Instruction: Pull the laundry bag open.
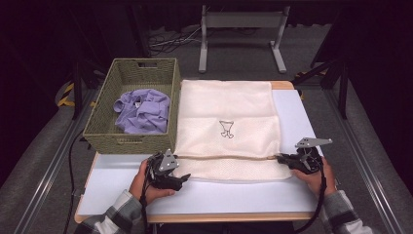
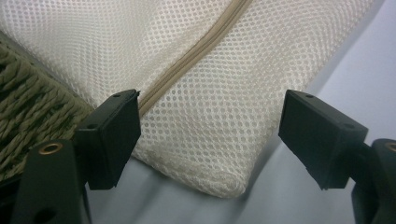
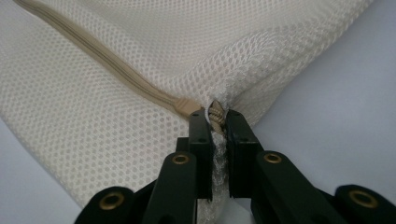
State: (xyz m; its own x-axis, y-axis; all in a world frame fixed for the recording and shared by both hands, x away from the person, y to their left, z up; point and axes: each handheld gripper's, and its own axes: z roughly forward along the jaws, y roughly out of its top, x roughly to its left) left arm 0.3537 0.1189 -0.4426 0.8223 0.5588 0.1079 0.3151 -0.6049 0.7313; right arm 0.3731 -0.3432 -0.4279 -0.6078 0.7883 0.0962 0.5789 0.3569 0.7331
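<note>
A cream mesh laundry bag [image 1: 224, 112] lies flat on the white table [image 1: 219, 195], with a tan zipper [image 1: 224, 157] running across near its front edge. My left gripper [image 1: 182, 179] is at the bag's front left corner. Its jaws stand open around that corner [image 2: 210, 135] without touching the mesh [image 2: 210, 84]. My right gripper [image 1: 280, 157] is at the zipper's right end, its jaws shut [image 3: 217, 116] on the bag's edge beside the zipper's end stop. A bit of mesh [image 3: 116, 121] and a small tan loop are pinched between them.
A woven green basket [image 1: 126, 144] stands at the table's left rear, touching the bag's left side, with a crumpled purple garment [image 1: 143, 109] inside. Its wall [image 2: 28, 107] is close by the left jaw. Bare table lies in front of the bag and to its right.
</note>
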